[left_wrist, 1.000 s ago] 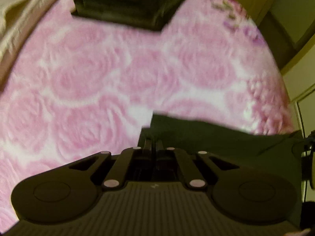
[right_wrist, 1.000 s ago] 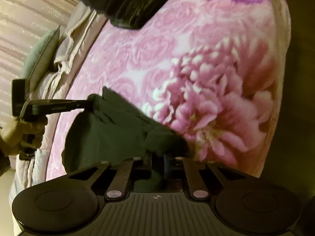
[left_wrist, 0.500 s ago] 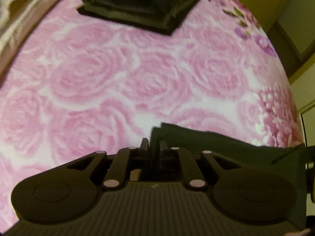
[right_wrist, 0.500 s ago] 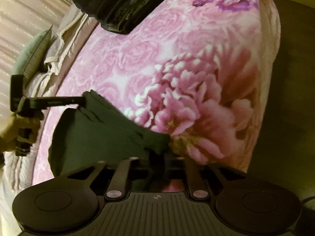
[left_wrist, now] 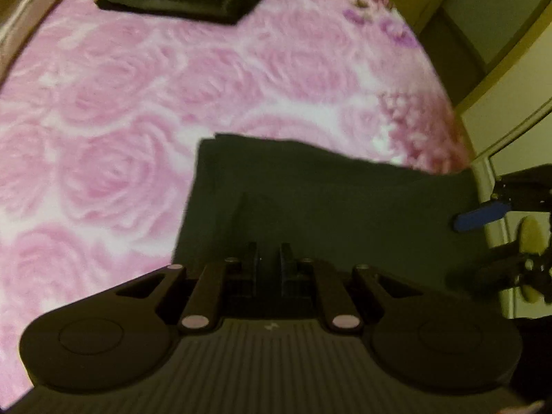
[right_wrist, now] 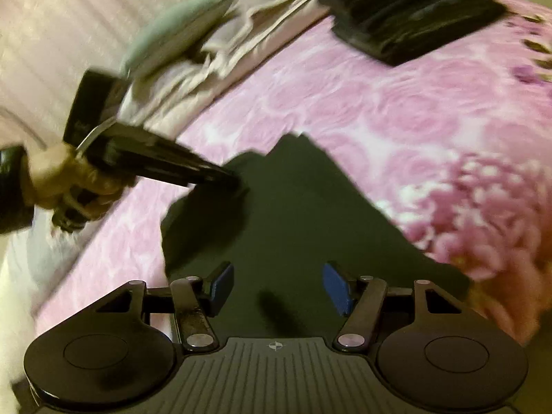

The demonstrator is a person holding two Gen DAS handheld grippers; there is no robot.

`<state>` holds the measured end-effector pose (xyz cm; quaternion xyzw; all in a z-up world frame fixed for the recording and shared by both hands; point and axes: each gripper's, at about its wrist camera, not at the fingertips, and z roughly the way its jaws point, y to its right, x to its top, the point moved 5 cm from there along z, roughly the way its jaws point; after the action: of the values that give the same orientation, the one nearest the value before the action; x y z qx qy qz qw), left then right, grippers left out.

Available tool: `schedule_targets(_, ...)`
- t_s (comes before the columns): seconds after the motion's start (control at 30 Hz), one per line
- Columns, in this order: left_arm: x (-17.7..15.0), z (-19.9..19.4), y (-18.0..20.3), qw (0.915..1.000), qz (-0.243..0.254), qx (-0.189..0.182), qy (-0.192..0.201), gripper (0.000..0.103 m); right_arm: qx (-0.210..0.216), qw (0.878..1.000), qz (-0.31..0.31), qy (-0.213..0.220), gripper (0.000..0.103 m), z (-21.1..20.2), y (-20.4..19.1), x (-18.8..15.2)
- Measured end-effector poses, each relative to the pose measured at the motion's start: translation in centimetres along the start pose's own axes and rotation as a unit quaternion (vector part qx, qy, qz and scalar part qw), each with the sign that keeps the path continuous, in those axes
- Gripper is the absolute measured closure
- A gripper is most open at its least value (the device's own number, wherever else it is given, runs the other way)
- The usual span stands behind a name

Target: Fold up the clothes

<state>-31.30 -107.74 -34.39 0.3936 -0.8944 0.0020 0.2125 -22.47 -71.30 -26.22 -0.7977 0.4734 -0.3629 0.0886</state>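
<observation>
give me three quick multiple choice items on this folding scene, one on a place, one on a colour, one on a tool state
1. Where is the stack of folded dark clothes?
A. at the far end of the bedspread
B. on the floor
C. inside a basket

2. What colour is the bedspread?
A. plain blue
B. pink with a rose pattern
C. striped grey

3. What state is the right tool in?
A. shut on the dark garment
B. open above the dark garment
C. out of view

Answers: 1 A, the stack lies beyond the dark garment on the bed; 2 B, pink roses cover it; 3 B, its blue pads stand wide apart with nothing between them.
</observation>
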Motion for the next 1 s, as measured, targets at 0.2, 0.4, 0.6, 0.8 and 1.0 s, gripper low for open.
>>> schedule_targets(0.2, -0.2, 1.5, -1.3, 0.9994, -0.026, 0.001, 0.023, 0.094, -0.032, 0.999, -0.005, -0.008, 0.042, 0.7, 2.5, -0.5)
schedule_targets(0.4, -0.8, 0.8, -3.3, 0.9975, -0.046, 0.038, 0.037, 0.098, -0.071, 0.997, 0.007, -0.026, 0.041, -1.0, 4.1, -2.1)
schedule_targets(0.6, -3.1, -4.4, -5.4, 0.9927, -0.062, 0.088, 0.055, 0.094, -0.098, 0.995, -0.023, -0.025, 0.041, -4.2, 0.4, -2.8)
schedule_targets(0.8, -7.7, -6.7, -3.4, 0.9946, -0.051, 0.073, 0.053, 0.094, -0.013, 0.996, -0.078, -0.026, 0.041, -2.8, -7.4, -5.6)
schedule_targets(1.0, -11.5, -2.6, -4.8, 0.9942, -0.057, 0.081, 0.043, 0.085, -0.057, 0.993, -0.083, -0.065, 0.051, -1.0, -6.2, -10.8)
